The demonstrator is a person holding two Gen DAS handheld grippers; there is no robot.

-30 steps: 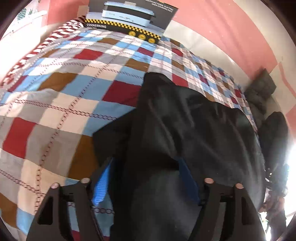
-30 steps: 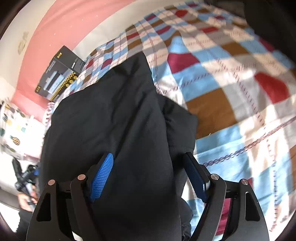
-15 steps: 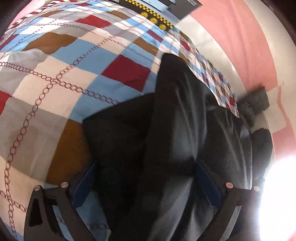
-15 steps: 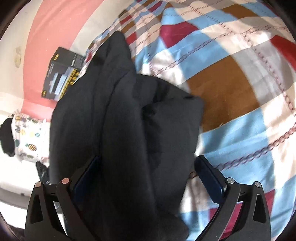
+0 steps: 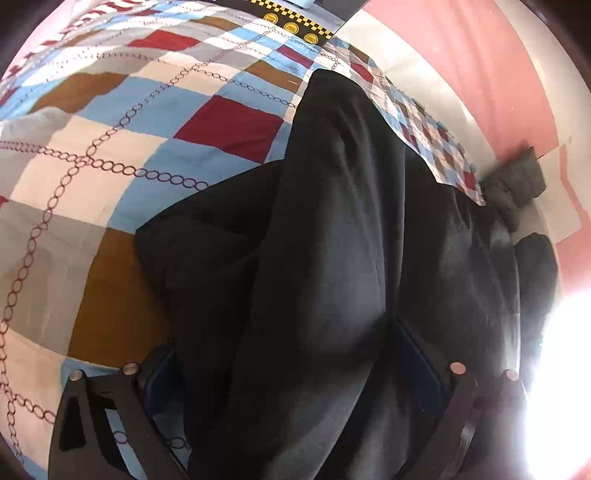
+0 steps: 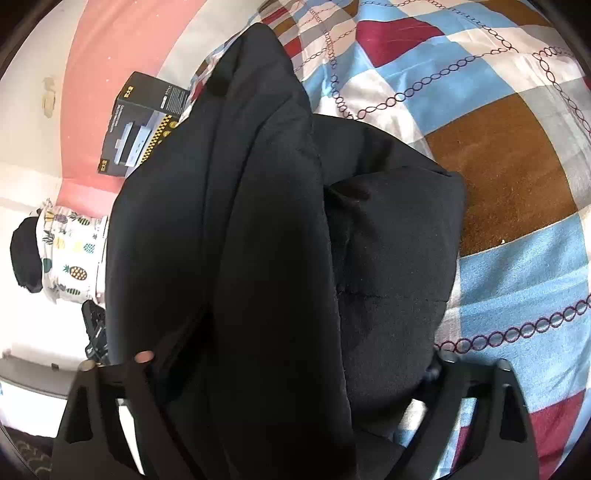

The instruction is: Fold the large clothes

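A large black garment (image 5: 332, 240) lies partly folded on a checked bedspread (image 5: 110, 155). In the left wrist view my left gripper (image 5: 295, 373) is wide open, its fingers spread either side of the cloth, which bulges between them. The same garment (image 6: 266, 221) fills the right wrist view, with a folded sleeve part (image 6: 395, 251) at its right. My right gripper (image 6: 291, 365) is also wide open, the cloth draped over and between its fingers. The blue pads are mostly hidden by fabric.
A black appliance box (image 6: 140, 125) stands at the head of the bed against the pink wall; its yellow-striped edge shows in the left wrist view (image 5: 291, 22). A pineapple-print cloth (image 6: 70, 254) lies off the bed. Dark clothes (image 5: 517, 184) lie by the wall. Strong glare sits at right (image 5: 561, 369).
Both grippers have opened wider and moved down closer to the garment and bed. The cloth now bulges up between the fingers and hides most of the blue pads.
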